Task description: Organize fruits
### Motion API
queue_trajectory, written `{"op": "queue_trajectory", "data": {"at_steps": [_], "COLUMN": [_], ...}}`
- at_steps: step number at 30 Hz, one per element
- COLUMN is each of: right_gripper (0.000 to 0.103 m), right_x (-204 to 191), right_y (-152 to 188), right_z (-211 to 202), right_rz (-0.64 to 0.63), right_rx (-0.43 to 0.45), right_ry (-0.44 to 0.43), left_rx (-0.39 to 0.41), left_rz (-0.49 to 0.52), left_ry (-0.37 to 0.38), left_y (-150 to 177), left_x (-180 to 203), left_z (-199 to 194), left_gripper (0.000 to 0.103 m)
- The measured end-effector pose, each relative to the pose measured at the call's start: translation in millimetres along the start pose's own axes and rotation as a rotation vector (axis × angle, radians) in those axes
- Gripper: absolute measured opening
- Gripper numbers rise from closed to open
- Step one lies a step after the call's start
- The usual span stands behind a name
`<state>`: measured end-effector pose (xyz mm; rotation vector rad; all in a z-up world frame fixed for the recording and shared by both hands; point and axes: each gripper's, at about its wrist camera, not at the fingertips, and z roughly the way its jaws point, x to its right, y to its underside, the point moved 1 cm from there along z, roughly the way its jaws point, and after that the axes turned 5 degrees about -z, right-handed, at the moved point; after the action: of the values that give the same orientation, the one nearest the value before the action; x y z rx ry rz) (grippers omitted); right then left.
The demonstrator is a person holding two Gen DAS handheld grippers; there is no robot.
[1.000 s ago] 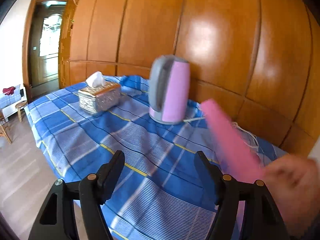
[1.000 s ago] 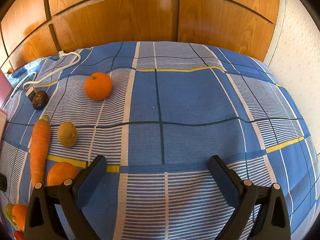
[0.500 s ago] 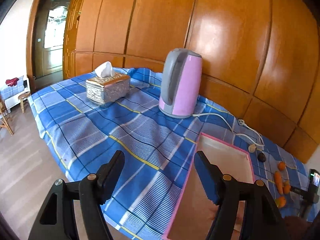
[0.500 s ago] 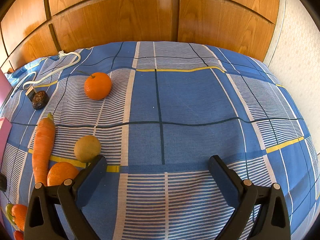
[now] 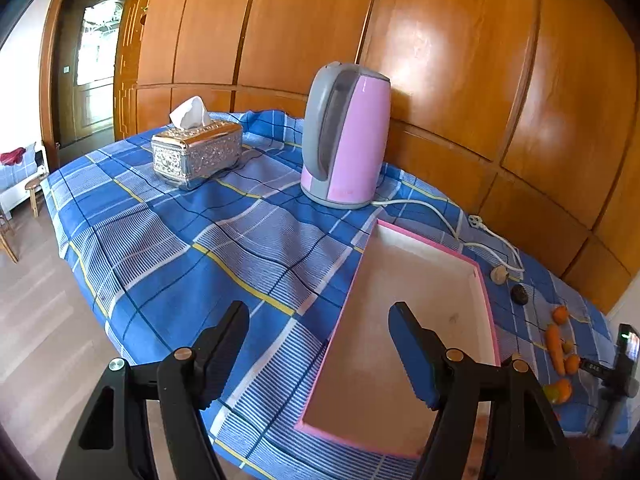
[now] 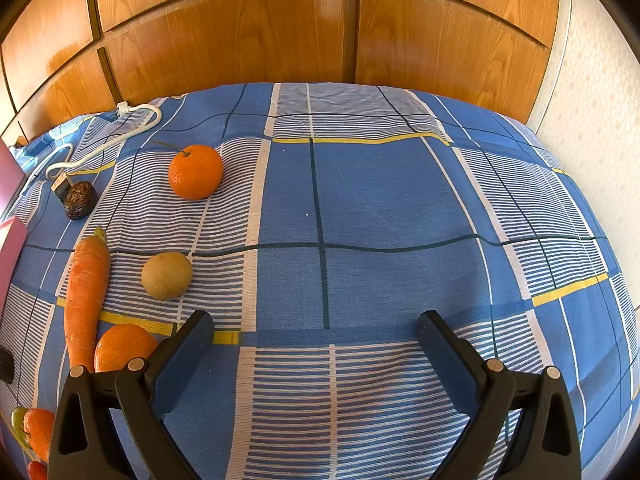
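Hovering with left gripper (image 5: 320,348) over the near edge of the pink tray (image 5: 404,304), jaws apart and gripping nothing, probably for lining it up as a container. Waiting with right gripper (image 6: 316,344) wide apart beside the kiwi (image 6: 167,275), carrot (image 6: 86,296) and orange (image 6: 195,171), all lying loose on the blue checked cloth (image 6: 380,208). Standing behind: wooden panels (image 5: 460,60).

A home: a table under a blue checked cloth (image 5: 168,264) stands against wooden wardrobe doors (image 5: 440,60), with a kettle (image 5: 346,136), tissue box (image 5: 198,154), and a far-left doorway (image 5: 88,64).
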<state>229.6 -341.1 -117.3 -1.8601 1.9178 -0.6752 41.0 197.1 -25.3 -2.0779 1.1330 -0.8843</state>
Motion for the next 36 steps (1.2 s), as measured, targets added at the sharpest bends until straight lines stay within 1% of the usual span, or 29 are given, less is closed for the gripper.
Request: {"op": "queue_trajectory", "data": {"at_steps": [4, 7, 9, 12, 17, 19, 22, 23, 27, 29, 32, 33, 36], "right_gripper": [0.103, 0.103, 0.103, 0.103, 0.103, 0.103, 0.103, 0.103, 0.103, 0.103, 0.103, 0.103, 0.103], "right_x": [0, 0, 0, 0, 0, 0, 0, 0, 0, 1, 3, 5, 1], "right_y": [0, 0, 0, 0, 0, 0, 0, 0, -1, -1, 6, 11, 26], "right_z": [0, 0, 0, 0, 0, 0, 0, 0, 1, 0, -12, -23, -65], "right_rz": [0.0, 0.0, 0.0, 0.0, 0.0, 0.0, 0.0, 0.0, 0.002, 0.016, 0.034, 0.057, 0.087], "right_rx": [0.0, 0.0, 0.0, 0.0, 0.0, 0.0, 0.0, 0.0, -0.002, -0.001, -0.03, -0.019, 0.057], "right_ry": [0.0, 0.0, 0.0, 0.0, 0.0, 0.0, 0.0, 0.0, 0.0, -0.003, 0.018, 0.028, 0.081], "left_rx": [0.013, 0.013, 0.006, -0.011, -0.065, -0.084, -0.08, -0.08, -0.084, -0.07, -0.056, -0.055, -0.062], "left_rz": [0.039, 0.091, 0.124, 0.166, 0.225, 0.252, 0.29, 0.303, 0.301, 0.288, 0.29, 0.292, 0.299], "left_ry": [-0.008, 0.014, 0.039, 0.083, 0.144, 0.166, 0.187, 0.189, 0.196, 0.201, 0.2, 0.199, 0.184], "left_y": [-4, -2, 1, 11, 33, 38, 43, 43, 44, 46, 50, 51, 57], "left_x": [11, 27, 39, 60, 96, 111, 131, 138, 148, 149, 149, 149, 149], "left_z": [1, 2, 4, 9, 18, 20, 17, 16, 13, 8, 3, 3, 5], "left_gripper": [0.073, 0.074, 0.08, 0.085, 0.087, 0.091, 0.097, 0.101, 0.103, 0.103, 0.103, 0.103, 0.103]}}
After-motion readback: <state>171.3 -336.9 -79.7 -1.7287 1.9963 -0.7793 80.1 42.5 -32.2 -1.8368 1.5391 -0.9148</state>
